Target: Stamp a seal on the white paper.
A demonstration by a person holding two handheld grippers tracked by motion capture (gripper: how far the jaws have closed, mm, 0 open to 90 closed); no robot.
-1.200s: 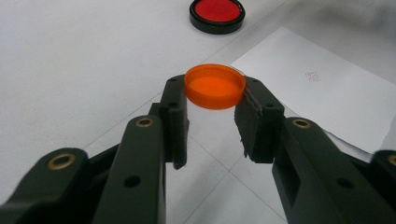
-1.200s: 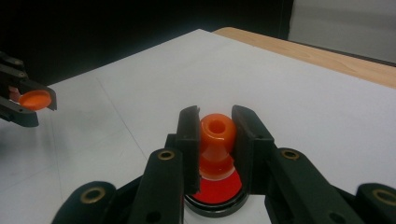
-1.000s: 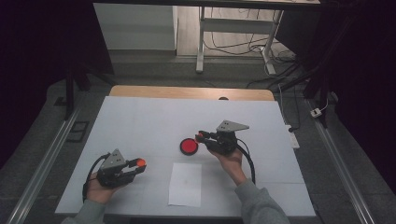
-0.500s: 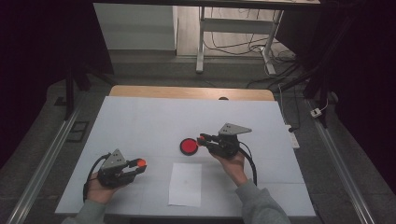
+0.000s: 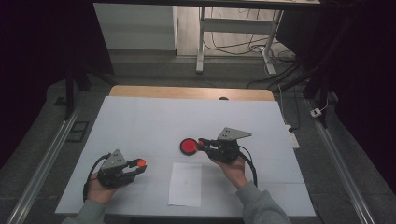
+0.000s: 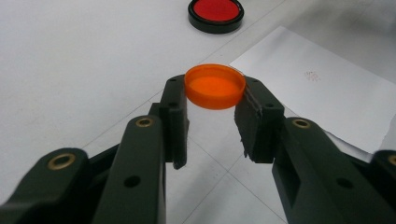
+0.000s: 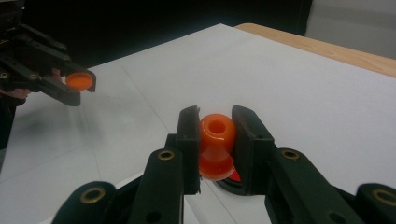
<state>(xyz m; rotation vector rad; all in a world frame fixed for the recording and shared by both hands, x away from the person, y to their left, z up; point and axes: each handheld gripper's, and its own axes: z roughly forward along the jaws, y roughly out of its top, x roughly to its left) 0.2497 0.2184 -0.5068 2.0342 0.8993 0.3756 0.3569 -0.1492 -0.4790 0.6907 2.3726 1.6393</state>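
My left hand-held gripper (image 5: pixel 138 164) low near me, jaws squeezed tight. My right hand-held gripper (image 5: pixel 201 142) farther out, jaws squeezed tight too.

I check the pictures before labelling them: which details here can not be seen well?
- Stamp base: right gripper view, hidden between the right tongs.
- Ink pad: same view, mostly covered by the stamp and tongs.
- Mark on the paper: left gripper view, too small to read.
- Orange cap in the left tongs: high view, too small for detail.
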